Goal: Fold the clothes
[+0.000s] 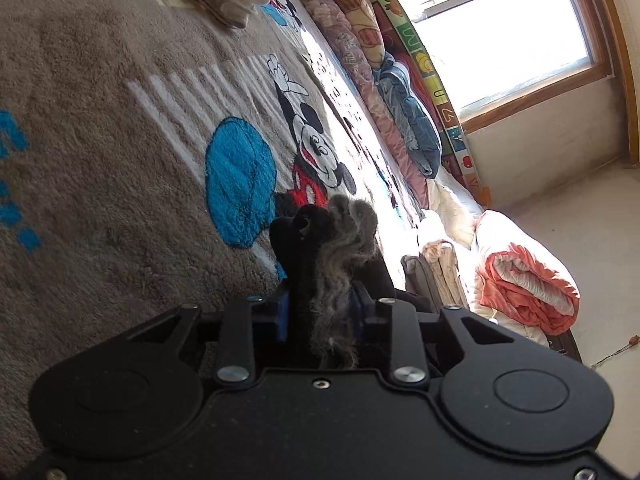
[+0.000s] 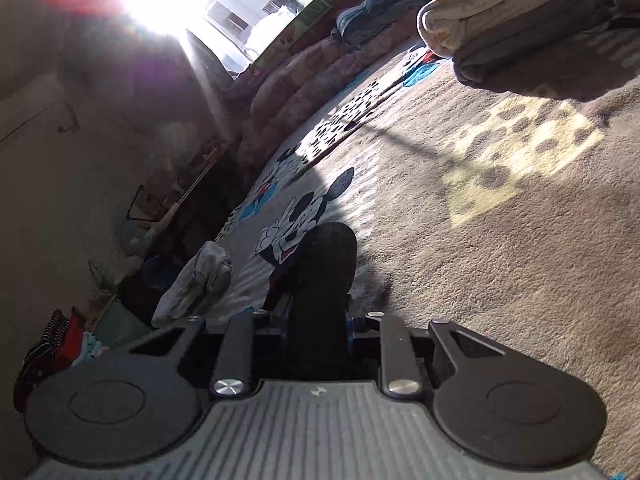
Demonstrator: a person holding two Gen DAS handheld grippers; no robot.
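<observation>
The left gripper (image 1: 320, 300) has its fingers pinching a bunch of dark cloth (image 1: 316, 248), black on one side and grey and fuzzy on the other. The cloth stands up between the fingers, above a beige blanket (image 1: 100, 160) with a cartoon mouse (image 1: 316, 148) and a blue circle. The right gripper (image 2: 316, 312) also has its fingers closed on a fold of black cloth (image 2: 326, 268), over the same blanket (image 2: 500, 260). A stack of folded clothes (image 2: 516, 12) lies far on the blanket. Rolled quilts (image 1: 360, 40) lie along the window (image 1: 508, 32) side.
</observation>
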